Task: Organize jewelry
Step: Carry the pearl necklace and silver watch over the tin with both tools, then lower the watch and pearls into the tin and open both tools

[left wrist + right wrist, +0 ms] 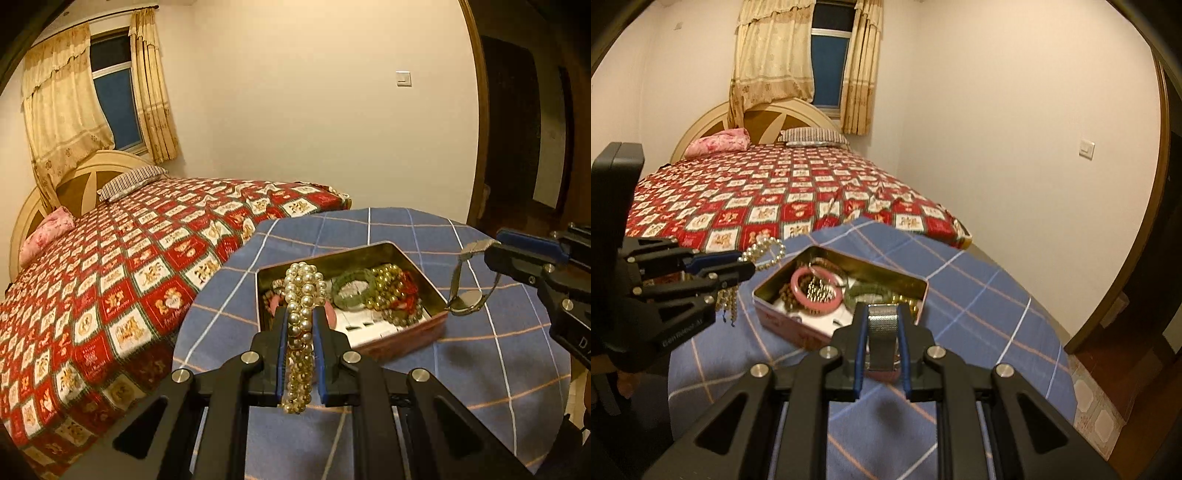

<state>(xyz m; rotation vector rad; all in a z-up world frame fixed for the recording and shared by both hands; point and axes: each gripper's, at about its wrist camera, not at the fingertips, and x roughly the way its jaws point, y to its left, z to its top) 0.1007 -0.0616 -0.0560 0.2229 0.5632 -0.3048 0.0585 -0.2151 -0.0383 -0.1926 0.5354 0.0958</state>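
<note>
An open tin box [402, 338] [768, 314] sits on the blue checked tablecloth. It holds a green bangle [351, 286], gold beads [388, 284], a pink bangle [816, 288] and other jewelry. My left gripper [301, 314] [746, 264] is shut on a pearl bead bracelet [303, 295] [764, 249], held just above the box's near-left edge. My right gripper [882, 314] [493, 249] is shut on the mesh strap of a silver wristwatch [882, 325] [467, 299], which hangs beside the box's right corner.
The round table [480, 350] carries the box. A bed [147, 258] with a red patterned cover stands close behind and left of the table. A dark doorway [517, 147] is to the right.
</note>
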